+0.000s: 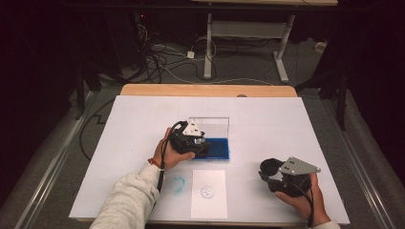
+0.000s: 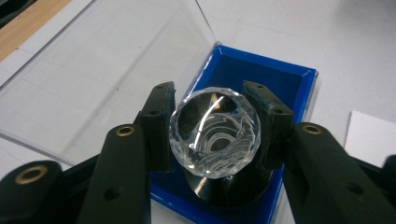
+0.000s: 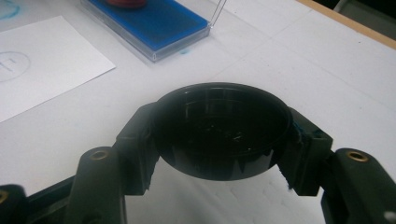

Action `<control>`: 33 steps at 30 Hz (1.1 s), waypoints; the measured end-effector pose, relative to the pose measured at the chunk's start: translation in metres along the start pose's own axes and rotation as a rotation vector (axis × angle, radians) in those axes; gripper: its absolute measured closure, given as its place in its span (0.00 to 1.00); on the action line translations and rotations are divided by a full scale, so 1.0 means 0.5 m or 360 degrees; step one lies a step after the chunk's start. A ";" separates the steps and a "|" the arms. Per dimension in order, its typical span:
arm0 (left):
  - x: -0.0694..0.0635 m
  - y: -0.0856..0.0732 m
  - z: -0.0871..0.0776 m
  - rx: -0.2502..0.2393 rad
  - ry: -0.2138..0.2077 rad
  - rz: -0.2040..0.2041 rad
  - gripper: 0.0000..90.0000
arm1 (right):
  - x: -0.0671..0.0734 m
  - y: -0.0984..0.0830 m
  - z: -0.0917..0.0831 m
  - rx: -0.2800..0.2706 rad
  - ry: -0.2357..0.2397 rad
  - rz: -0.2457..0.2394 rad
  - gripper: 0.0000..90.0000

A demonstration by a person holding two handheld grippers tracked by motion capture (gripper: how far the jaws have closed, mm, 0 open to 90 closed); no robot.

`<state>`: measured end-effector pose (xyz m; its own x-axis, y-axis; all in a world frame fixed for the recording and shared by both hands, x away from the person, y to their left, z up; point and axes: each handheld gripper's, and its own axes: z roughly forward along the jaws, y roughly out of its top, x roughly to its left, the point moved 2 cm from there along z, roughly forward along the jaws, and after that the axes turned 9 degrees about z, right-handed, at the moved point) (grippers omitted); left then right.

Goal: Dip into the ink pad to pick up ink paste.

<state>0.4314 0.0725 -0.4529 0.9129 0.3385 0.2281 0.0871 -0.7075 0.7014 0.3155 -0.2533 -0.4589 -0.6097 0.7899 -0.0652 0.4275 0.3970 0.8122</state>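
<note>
Stamp point(image 2: 214, 140) with clear faceted knob and black base: clamped between left gripper point(image 2: 212, 112) jaws, base sitting on blue ink pad point(image 2: 280, 84), whose clear lid point(image 2: 107, 70) stands open behind. Pad near middle of white table point(image 1: 286, 124). Right gripper point(image 3: 219, 135) jaws closed around black round cap point(image 3: 219, 126), held above table, well apart from pad. White paper sheet point(image 1: 208, 193) near front edge, between the hands.

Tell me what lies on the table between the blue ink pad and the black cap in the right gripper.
Nothing: in the high view, bare white table separates the blue ink pad from the black cap. The white paper sheet lies nearer the person, off that line.
</note>
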 end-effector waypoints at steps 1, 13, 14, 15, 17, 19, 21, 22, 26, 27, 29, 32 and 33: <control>0.002 0.000 -0.001 0.0005 -0.0005 -0.0024 0.61 | 0.000 0.000 0.000 0.0000 0.0000 0.0000 0.43; -0.009 0.011 0.000 0.0118 0.0016 0.0035 0.61 | 0.002 -0.002 0.004 0.0031 0.0002 0.0002 0.43; -0.010 0.013 0.000 0.0131 0.0016 0.0049 0.61 | 0.002 -0.002 0.003 0.0033 0.0003 0.0006 0.43; -0.011 0.014 0.001 0.0136 0.0015 0.0049 0.61 | 0.002 -0.003 0.004 0.0042 0.0009 -0.0004 0.43; -0.010 0.016 0.001 0.0147 0.0014 0.0039 0.61 | 0.004 -0.003 0.005 0.0044 0.0014 -0.0003 0.43; -0.011 0.016 0.002 0.0150 0.0015 0.0040 0.61 | 0.004 -0.003 0.005 0.0044 0.0011 -0.0005 0.43; -0.012 0.017 0.003 0.0147 0.0015 0.0029 0.61 | 0.004 -0.003 0.005 0.0044 0.0010 -0.0002 0.43; -0.012 0.017 0.003 0.0148 0.0012 0.0030 0.61 | 0.004 -0.003 0.005 0.0043 0.0009 -0.0003 0.43; -0.012 0.016 0.002 0.0148 0.0006 0.0022 0.61 | 0.004 -0.002 0.004 0.0039 0.0006 -0.0007 0.43; -0.010 0.014 0.002 0.0141 -0.0002 0.0014 0.61 | 0.004 -0.001 0.004 0.0037 0.0006 -0.0006 0.43; -0.009 0.013 0.003 0.0134 0.0000 0.0016 0.61 | 0.004 -0.001 0.004 0.0034 0.0003 -0.0005 0.43; -0.014 0.016 0.004 0.0161 0.0024 0.0046 0.61 | 0.005 0.000 0.003 0.0030 0.0005 -0.0016 0.43; -0.015 0.017 0.004 0.0163 0.0030 0.0047 0.61 | 0.005 0.000 0.003 0.0030 0.0000 -0.0016 0.43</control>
<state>0.4263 0.0627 -0.4501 0.9081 0.3277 0.2608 0.1017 -0.7767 0.6216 0.3147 -0.2508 -0.4599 -0.6141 0.7858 -0.0729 0.4340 0.4134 0.8005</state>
